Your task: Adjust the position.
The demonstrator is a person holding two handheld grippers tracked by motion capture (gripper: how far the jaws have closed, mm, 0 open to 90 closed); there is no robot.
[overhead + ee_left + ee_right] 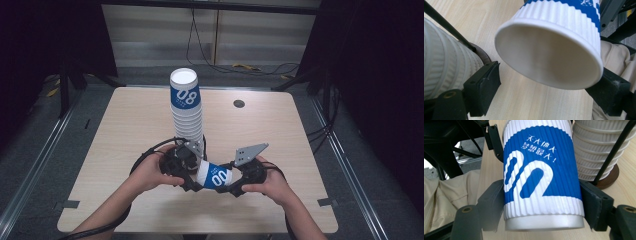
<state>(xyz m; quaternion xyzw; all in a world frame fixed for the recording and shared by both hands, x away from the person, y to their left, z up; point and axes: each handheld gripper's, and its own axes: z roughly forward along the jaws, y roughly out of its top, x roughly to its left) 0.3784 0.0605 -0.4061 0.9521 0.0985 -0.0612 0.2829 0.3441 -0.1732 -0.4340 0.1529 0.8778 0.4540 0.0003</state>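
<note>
High view: a blue-and-white paper cup (216,176) lies on its side above the table (125,125), near the near edge, between the left gripper (186,170) and right gripper (239,181). A tall stack of cups (187,107) stands just behind, mid-table.

Left gripper view: the cup's open mouth faces the camera; the jaws stand apart, one pad (610,91) touching the rim, the other clear.

Right gripper view: the jaws are clamped on the cup's ribbed sides near its base.
</note>
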